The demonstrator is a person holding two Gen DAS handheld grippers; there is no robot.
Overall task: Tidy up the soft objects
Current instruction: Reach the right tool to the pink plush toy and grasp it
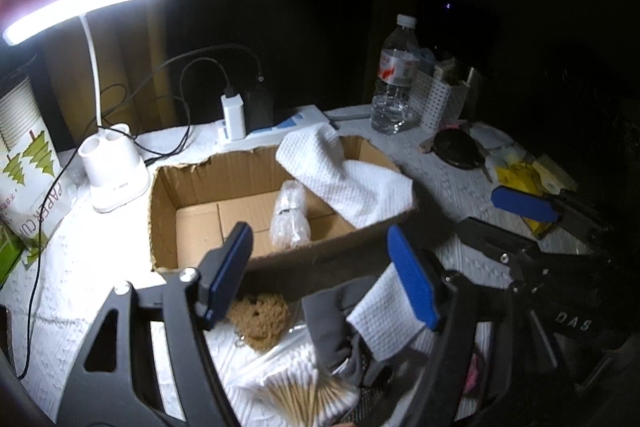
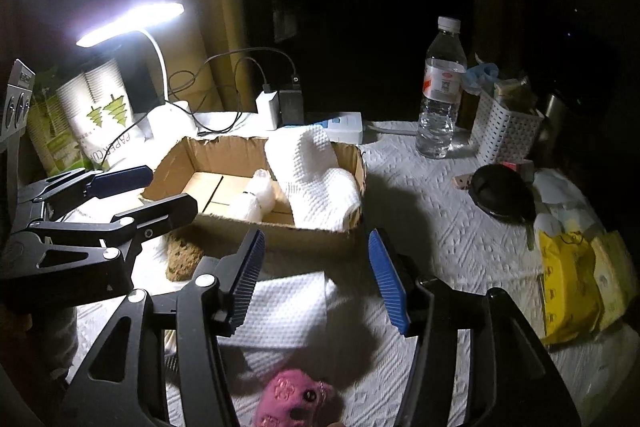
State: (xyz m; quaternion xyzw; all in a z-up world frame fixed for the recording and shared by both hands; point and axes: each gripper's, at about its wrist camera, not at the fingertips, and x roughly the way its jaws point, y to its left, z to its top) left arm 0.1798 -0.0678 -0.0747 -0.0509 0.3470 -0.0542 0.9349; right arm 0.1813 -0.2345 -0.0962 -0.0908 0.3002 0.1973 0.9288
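In the cardboard box [image 2: 256,223] lie a white towel [image 2: 316,179] and a wrapped bundle [image 2: 256,203] — both grippers spread, empty.

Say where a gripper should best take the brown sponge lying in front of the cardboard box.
Probably from above, pinching the brown sponge across its narrower width: it lies flat on the white paper, close against the cardboard box, so a side approach looks blocked there.

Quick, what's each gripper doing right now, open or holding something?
Left gripper: open, holding nothing.
Right gripper: open, holding nothing.
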